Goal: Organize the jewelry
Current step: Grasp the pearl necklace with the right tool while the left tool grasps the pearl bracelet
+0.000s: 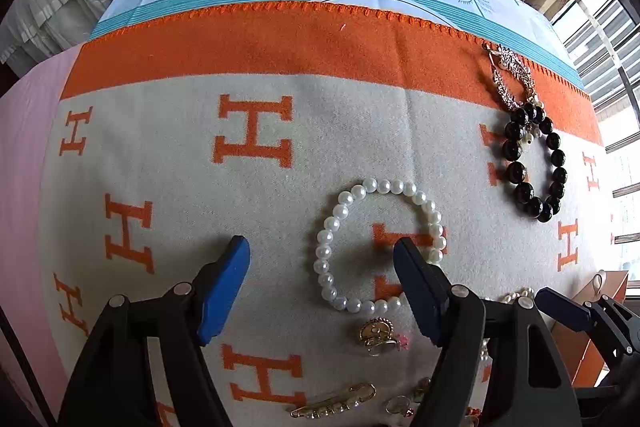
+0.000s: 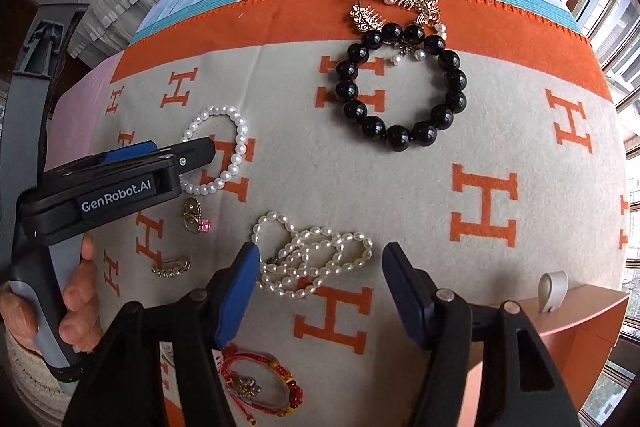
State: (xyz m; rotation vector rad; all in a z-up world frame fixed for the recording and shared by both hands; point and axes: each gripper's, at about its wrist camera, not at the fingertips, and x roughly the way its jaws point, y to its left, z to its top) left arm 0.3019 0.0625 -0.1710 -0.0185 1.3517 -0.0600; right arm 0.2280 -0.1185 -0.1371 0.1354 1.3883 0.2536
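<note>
Left wrist view: the left claw [image 1: 322, 259] hangs over a cream blanket [image 1: 168, 163] patterned with orange H letters, its blue pads partly spread and gripping nothing. A white pearl bracelet [image 1: 378, 243] lies on the blanket; the claw's right finger covers the bracelet's right edge while the other finger stands clear to its left. Below it sit a small gold ornament [image 1: 376, 337] and a gold pin [image 1: 332, 405]. A black bead bracelet [image 1: 536, 163] lies farther off to the right, touching a gilt hair comb [image 1: 512, 75] on the orange border.

Right wrist view: the right claw [image 2: 318, 267] is likewise partly spread and empty, its pads flanking a tangled pearl strand [image 2: 312, 259]; whether they touch it I cannot tell. A red cord bracelet [image 2: 256, 385] lies low between the fingers. At the left, a hand [image 2: 76, 303] holds the other tool over the white bracelet, with a small gold clip [image 2: 170, 267] beside it. An orange box [image 2: 560, 339] sits at the right edge.
</note>
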